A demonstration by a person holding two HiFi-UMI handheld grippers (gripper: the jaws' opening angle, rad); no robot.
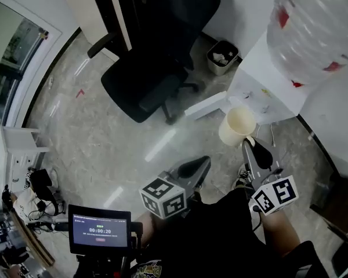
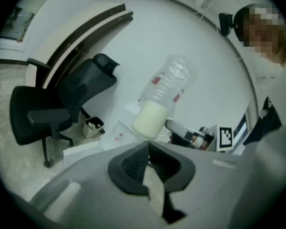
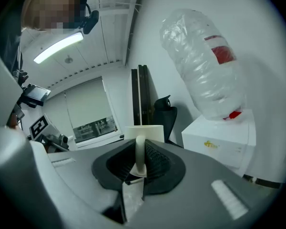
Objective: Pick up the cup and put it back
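grey left tool (image 1: 198, 165), grey right tool (image 1: 250, 146), black-and-white marker cubes (image 1: 164, 198), black clothing (image 1: 220, 239)

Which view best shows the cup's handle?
The right gripper view: the handle stands clamped between the right gripper's jaws, the cup behind it. The head view shows the cup from above; the left gripper view shows only its side.

Right gripper (image 3: 139, 149): dark ribbed jaws are clamped on the loop handle of a cream ceramic cup (image 3: 144, 131), whose body lies just beyond the jaw tips. To the right, a large clear plastic water bottle (image 3: 205, 66) with a red label stands on a white box-shaped dispenser (image 3: 221, 142). Far behind the cup is a black office chair (image 3: 165, 114). A window (image 3: 88, 111) is at far left, with a lit ceiling strip lamp (image 3: 57, 46) above.
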